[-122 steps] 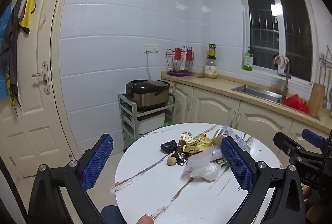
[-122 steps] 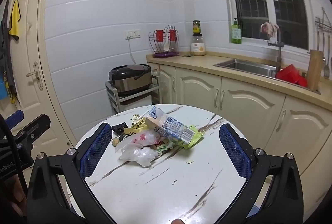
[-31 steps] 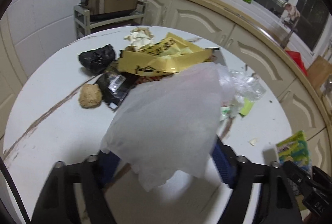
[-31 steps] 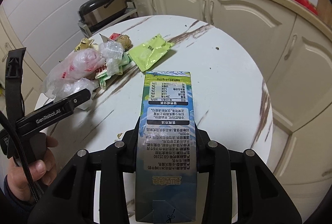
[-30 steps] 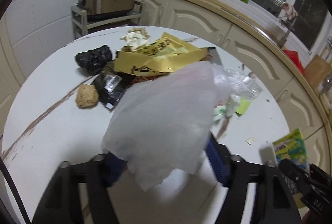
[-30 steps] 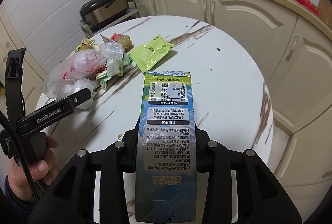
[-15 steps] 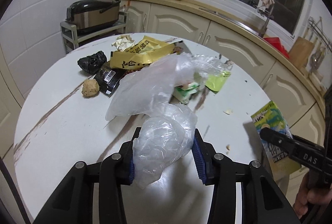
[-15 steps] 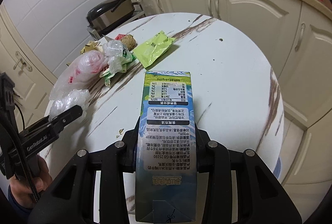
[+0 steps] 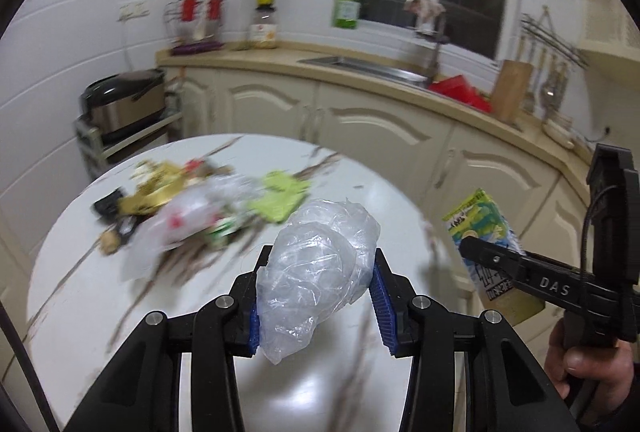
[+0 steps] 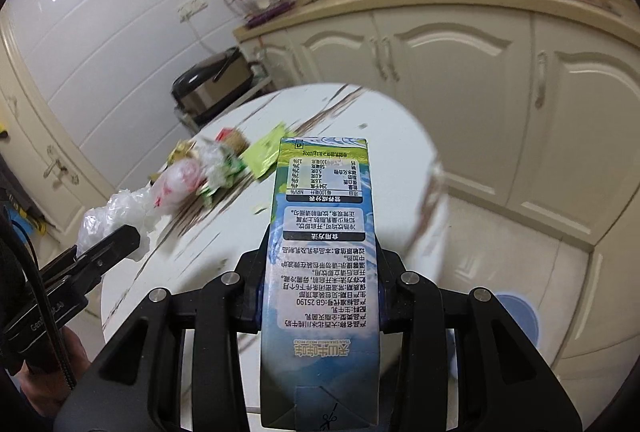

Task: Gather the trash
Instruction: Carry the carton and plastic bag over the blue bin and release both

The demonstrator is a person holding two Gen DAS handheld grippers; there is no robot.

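My left gripper [image 9: 316, 292] is shut on a crumpled clear plastic bag [image 9: 316, 272] and holds it above the round white marble table [image 9: 80, 296]. My right gripper [image 10: 320, 296] is shut on a blue-green milk carton [image 10: 322, 252], held lengthwise above the table's near edge. The carton also shows in the left wrist view [image 9: 490, 232], and the bag in the right wrist view [image 10: 108, 220]. A trash pile [image 9: 192, 208] lies on the table's far left: a yellow wrapper [image 9: 152, 194], a green packet [image 9: 280, 198], a white bag with red print [image 10: 180, 180].
Cream kitchen cabinets [image 9: 360, 128] and a countertop with a sink [image 9: 360, 66] run behind the table. A rice cooker [image 9: 124, 104] sits on a rack at the left. A blue round object [image 10: 516, 316] lies on the floor at the right.
Both grippers have lifted and pulled back from the pile, the left with the clear bag, the right with the carton. The views now tilt up toward the cabinets.
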